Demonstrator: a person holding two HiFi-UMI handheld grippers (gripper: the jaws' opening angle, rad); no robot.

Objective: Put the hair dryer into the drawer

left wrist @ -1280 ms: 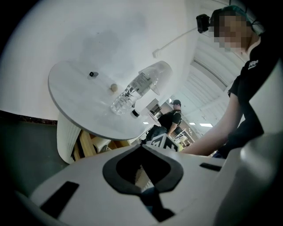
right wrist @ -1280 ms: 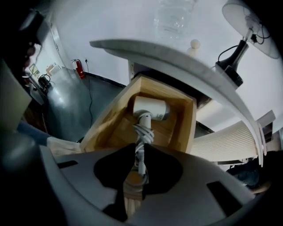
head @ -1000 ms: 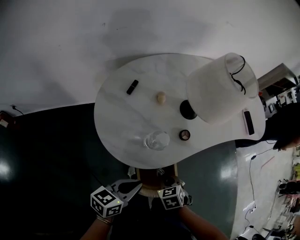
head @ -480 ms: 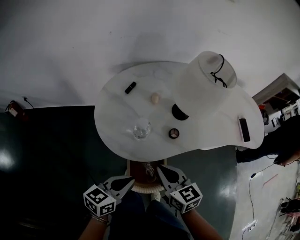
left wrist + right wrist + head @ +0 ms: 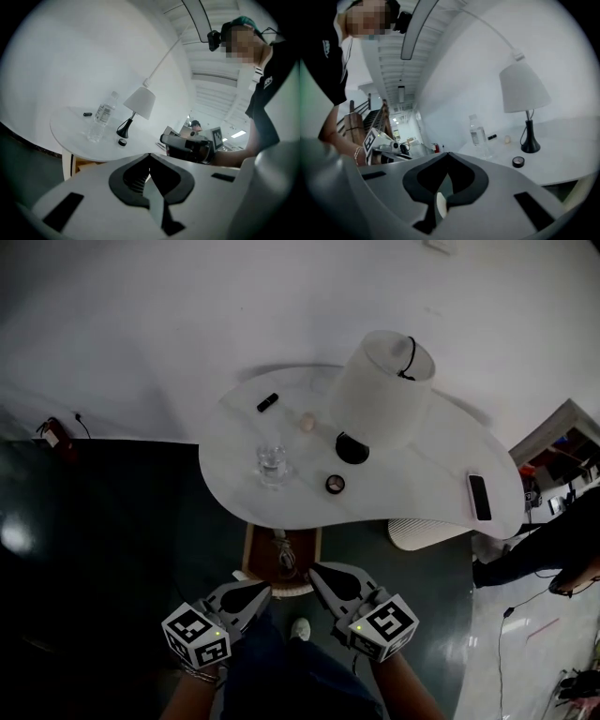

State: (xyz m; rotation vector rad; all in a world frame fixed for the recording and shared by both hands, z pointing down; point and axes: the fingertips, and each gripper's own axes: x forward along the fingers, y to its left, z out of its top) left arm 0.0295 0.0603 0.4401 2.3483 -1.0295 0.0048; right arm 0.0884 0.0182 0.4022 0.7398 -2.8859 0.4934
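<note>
- The left gripper (image 5: 266, 592), a grey two-jaw tool with a marker cube, is hovering low in the head view. Its jaws are pressed together at the tips and are gripping nothing.
- The right gripper (image 5: 313, 569) is hanging just beside it. Its jaws are likewise fully closed and empty, as the right gripper view confirms.
- Both grippers are pointing roughly level towards the white marble-patterned curved table (image 5: 412, 493), near it but not touching it.
- A brown wooden drawer (image 5: 251, 554) is sticking out from under the table's near edge, open to the head view.
- A pale looped object (image 5: 281, 554) is lying inside that drawer. I am judging it to be the hair dryer, though it is too small to be sure.
- On the tabletop, a table lamp with a white drum shade (image 5: 380, 390), a clear plastic water bottle (image 5: 272, 463), a small black tape roll (image 5: 335, 484) and a black slab-shaped phone (image 5: 478, 496) are standing well apart.
- The placing is looking done, since no hair dryer is showing on the table or in either gripper. If anything is remaining, it is pushing the drawer shut.
</note>
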